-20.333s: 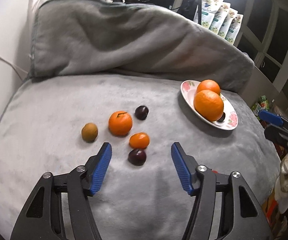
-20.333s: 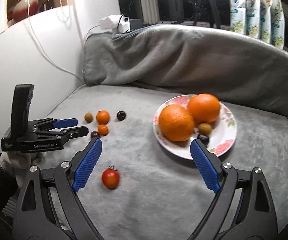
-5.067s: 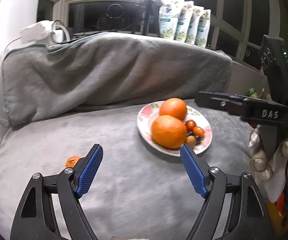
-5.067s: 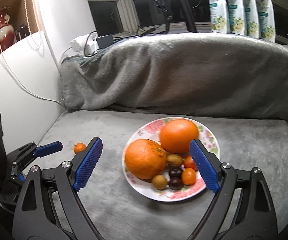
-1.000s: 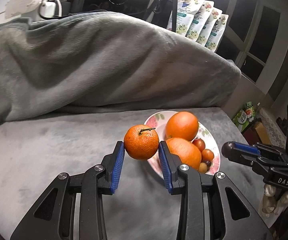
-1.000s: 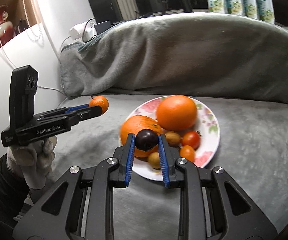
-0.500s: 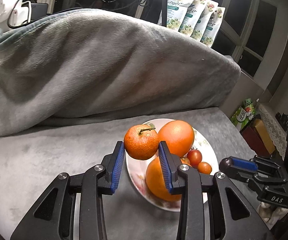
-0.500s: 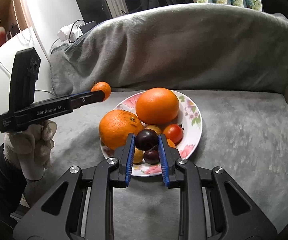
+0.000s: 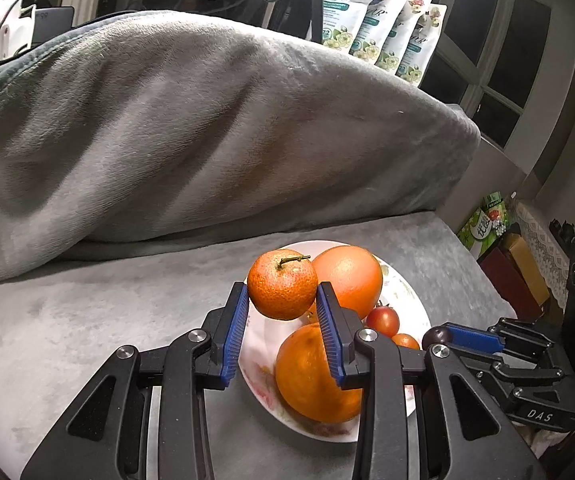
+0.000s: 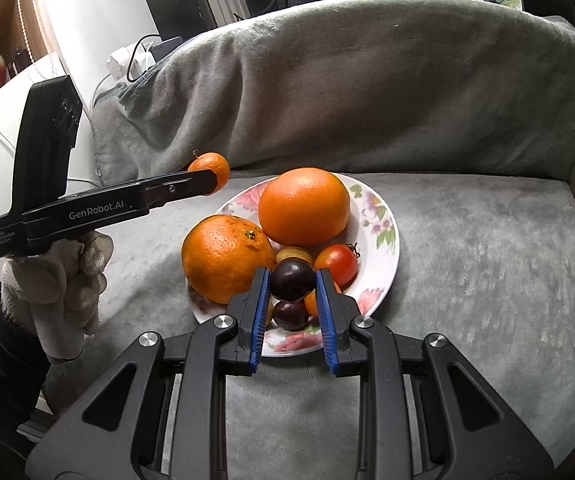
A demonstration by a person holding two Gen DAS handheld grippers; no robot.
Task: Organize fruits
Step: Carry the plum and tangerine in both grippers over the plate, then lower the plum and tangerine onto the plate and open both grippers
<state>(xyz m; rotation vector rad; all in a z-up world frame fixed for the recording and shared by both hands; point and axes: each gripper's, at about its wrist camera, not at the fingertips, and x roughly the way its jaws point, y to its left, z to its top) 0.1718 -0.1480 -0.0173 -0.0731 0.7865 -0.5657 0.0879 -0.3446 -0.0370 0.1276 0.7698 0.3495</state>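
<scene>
Since a second ago both grippers have closed in over the plate (image 10: pixel 387 236), which now sits right beneath them. The left gripper (image 9: pixel 281 312) has its jaws clamped on a tangerine (image 9: pixel 281 290), held above the plate's far edge. The right gripper (image 10: pixel 292 292) has its jaws clamped on a plum (image 10: pixel 292 280) over the small fruits. Two oranges, tomatoes and others already lie on the plate; judging by this, only these two remain to release
</scene>
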